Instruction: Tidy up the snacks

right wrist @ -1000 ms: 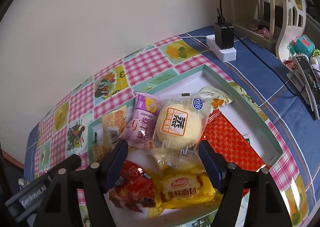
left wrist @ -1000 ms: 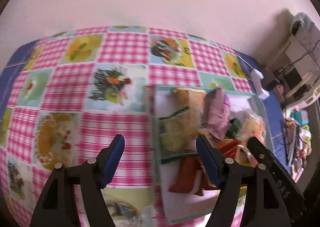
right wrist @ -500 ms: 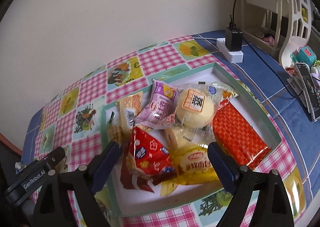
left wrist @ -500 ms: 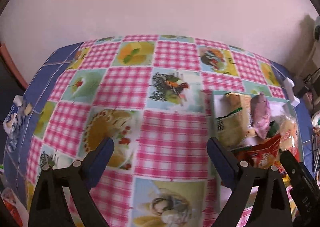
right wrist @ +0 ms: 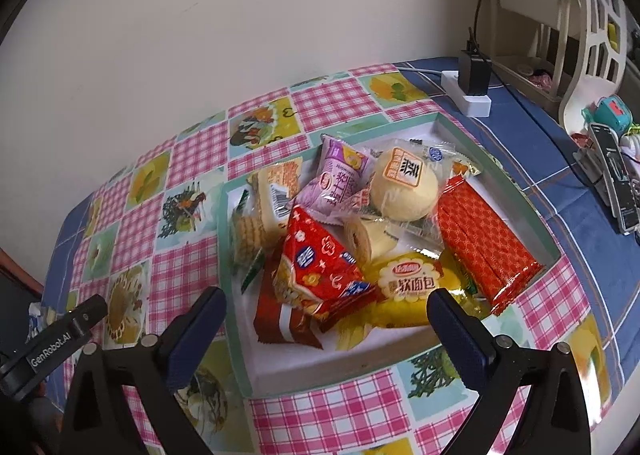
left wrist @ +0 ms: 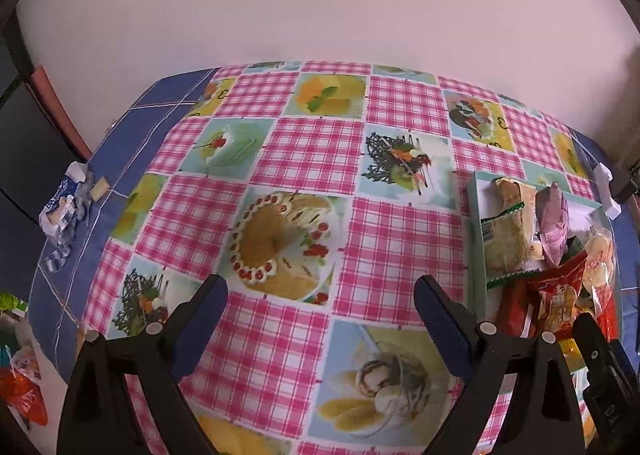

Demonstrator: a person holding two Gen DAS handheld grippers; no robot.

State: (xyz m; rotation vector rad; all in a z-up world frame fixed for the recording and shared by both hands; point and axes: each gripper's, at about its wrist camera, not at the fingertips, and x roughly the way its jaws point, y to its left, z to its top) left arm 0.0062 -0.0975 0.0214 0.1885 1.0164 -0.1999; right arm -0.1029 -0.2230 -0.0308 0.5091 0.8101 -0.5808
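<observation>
A green-rimmed white tray holds several snack packets: a red triangular bag, a round yellow bun, a purple packet, a long red-orange packet, a yellow bread pack and biscuits. My right gripper is open and empty, just in front of the tray's near edge. My left gripper is open and empty above the bare checked tablecloth, left of the tray. The left gripper's body shows at the lower left of the right wrist view.
A pink checked tablecloth covers the table over a blue cloth. A white power strip with a black charger lies behind the tray. A rack, toys and a remote stand at the right. Crumpled wrappers lie at the left edge.
Both grippers have pulled back and up from the tray. The left one has swung left over the bare cloth. The tray now shows whole in the right wrist view.
</observation>
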